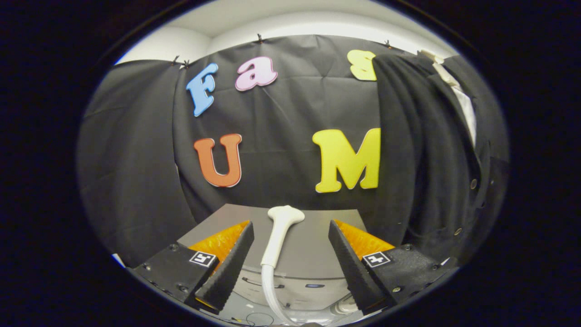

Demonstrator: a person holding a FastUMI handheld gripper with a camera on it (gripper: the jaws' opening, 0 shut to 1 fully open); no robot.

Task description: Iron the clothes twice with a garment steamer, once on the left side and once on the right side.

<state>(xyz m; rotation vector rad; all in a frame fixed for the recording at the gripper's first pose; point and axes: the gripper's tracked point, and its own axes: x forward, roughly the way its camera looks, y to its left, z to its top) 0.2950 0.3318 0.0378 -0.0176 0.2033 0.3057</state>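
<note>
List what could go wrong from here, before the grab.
1. The gripper is open with the steamer head between its fingers but untouched; closing on the smooth, tapered handle might let it slip or twist.
2. The hose trailing below could drag or snag during the swing toward the dark jacket.

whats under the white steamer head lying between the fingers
The white plastic steamer head lies on a flat grey tabletop between the open gripper fingers. Its white hose runs down toward the camera. The surface directly beneath stays hidden.
</note>
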